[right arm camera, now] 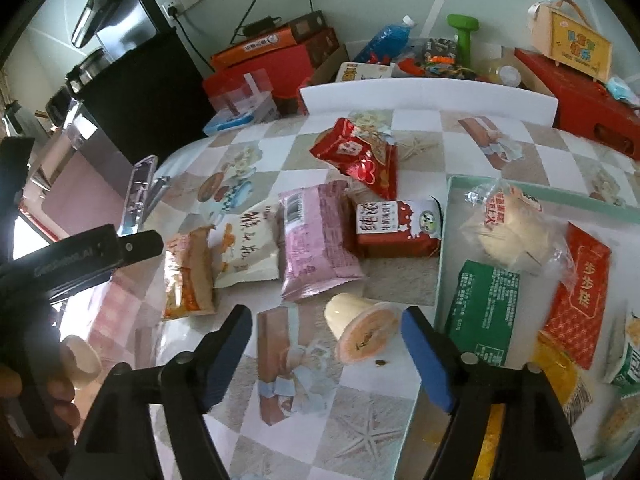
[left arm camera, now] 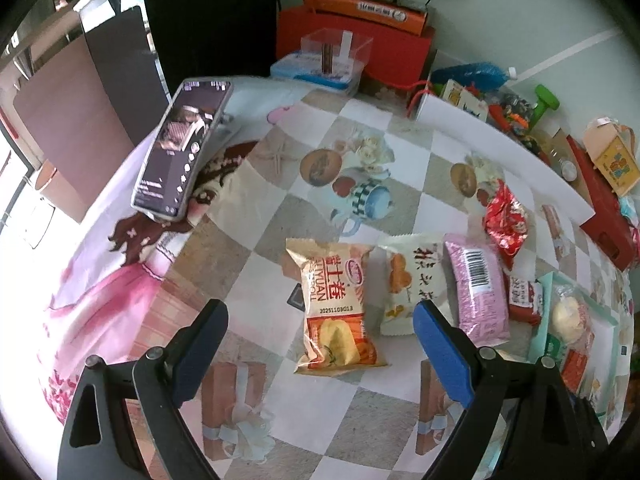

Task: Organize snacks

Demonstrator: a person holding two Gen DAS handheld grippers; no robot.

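left tongs [left arm camera: 320,320]: spread wide, nothing between the blue pads, hanging over a puffy orange-and-cream snack bag [left arm camera: 336,308] that lies flat on the surface.

right tongs [right arm camera: 326,328]: also wide, not gripping anything. A small pudding cup [right arm camera: 360,330] lies tipped on its side between the tips, foil lid facing the camera, no pad touching it.

surface [left arm camera: 280,420]: glossy checkered cloth printed with teapots, starfish and gift boxes, plus a pink cartoon-girl print at the left.

loose snacks: in a rough row, the orange bag, then a white crinkly bag [right arm camera: 248,252], then a pink foil pack [right arm camera: 316,240] with a barcode. Just beside that, a boxy red-and-white milk carton [right arm camera: 396,226], and behind it a shiny red bag [right arm camera: 360,156], all crumpled.

tray [right arm camera: 444,240]: shallow, pale green rim, on the right. Inside are a clear-wrapped round bun [right arm camera: 508,232], a flat green packet [right arm camera: 484,308] and a red packet [right arm camera: 580,300], overlapping a bit.

phone [left arm camera: 182,148]: propped up tilted at the left, screen lit.

back edge: red boxes, a clear plastic box, a green dumbbell, a blue bottle, pretty cluttered.
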